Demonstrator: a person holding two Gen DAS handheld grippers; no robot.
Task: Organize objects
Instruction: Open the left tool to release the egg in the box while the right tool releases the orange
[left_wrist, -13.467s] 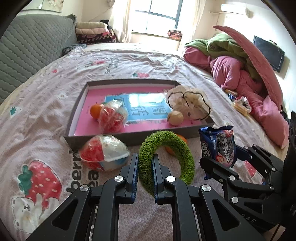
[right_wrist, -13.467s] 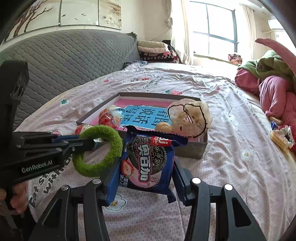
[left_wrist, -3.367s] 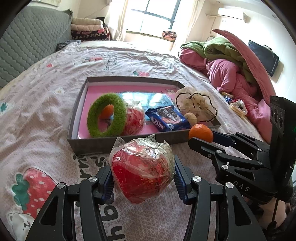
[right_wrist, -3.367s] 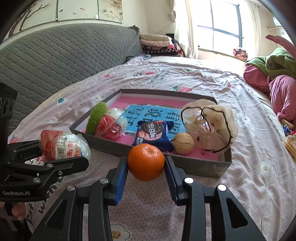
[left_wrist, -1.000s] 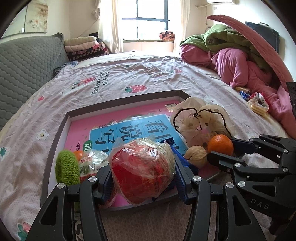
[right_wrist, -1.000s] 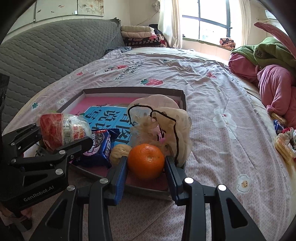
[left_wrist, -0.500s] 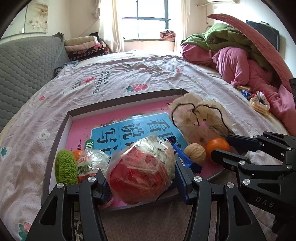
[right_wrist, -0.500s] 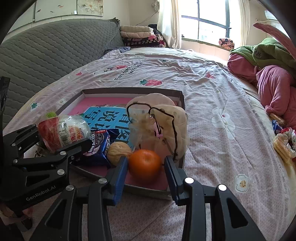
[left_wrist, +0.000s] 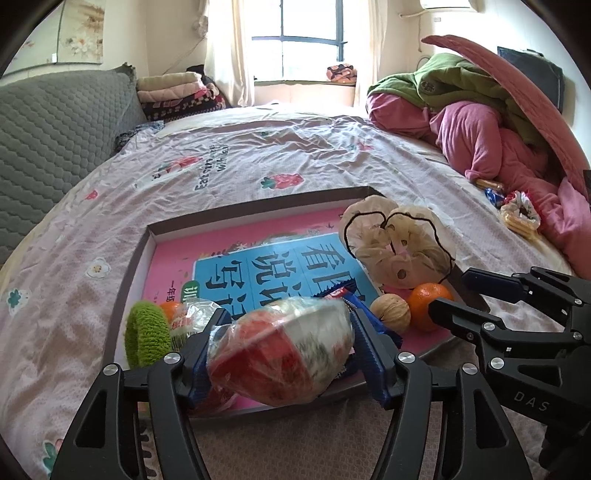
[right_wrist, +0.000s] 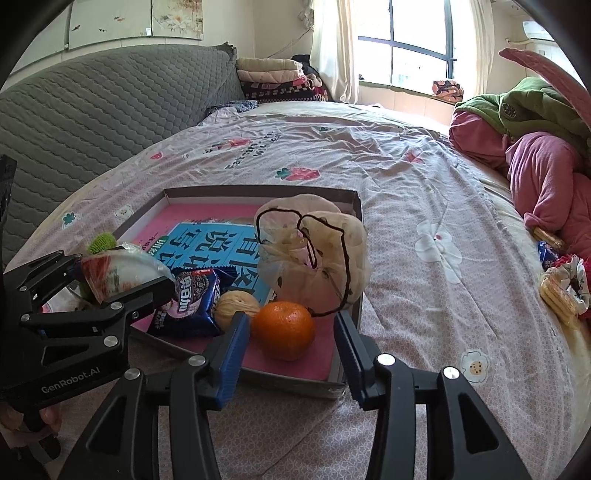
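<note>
A shallow grey tray (left_wrist: 129, 258) (right_wrist: 347, 206) with a pink and blue book lies on the bed. My left gripper (left_wrist: 284, 350) holds a red and white plastic-wrapped snack (left_wrist: 280, 350) (right_wrist: 118, 273) over the tray's near left edge; the snack looks tilted and blurred. My right gripper (right_wrist: 291, 347) is open around an orange (right_wrist: 284, 328) (left_wrist: 428, 299) that rests in the tray's near right corner. In the tray also lie a walnut (right_wrist: 236, 306), a blue cookie pack (right_wrist: 192, 299), a green ring (left_wrist: 144, 332) and a beige mesh pouch (right_wrist: 314, 251).
A grey quilted headboard (right_wrist: 92, 110) runs along the left. Pink and green bedding (left_wrist: 480, 133) is piled at the right. Small snack packets (right_wrist: 557, 284) lie on the sheet at the far right. Folded blankets (right_wrist: 273, 81) sit by the window.
My right gripper has opened and the orange now rests in the tray. The wrapped snack has tilted sideways in my left gripper, whose fingers have spread a little.
</note>
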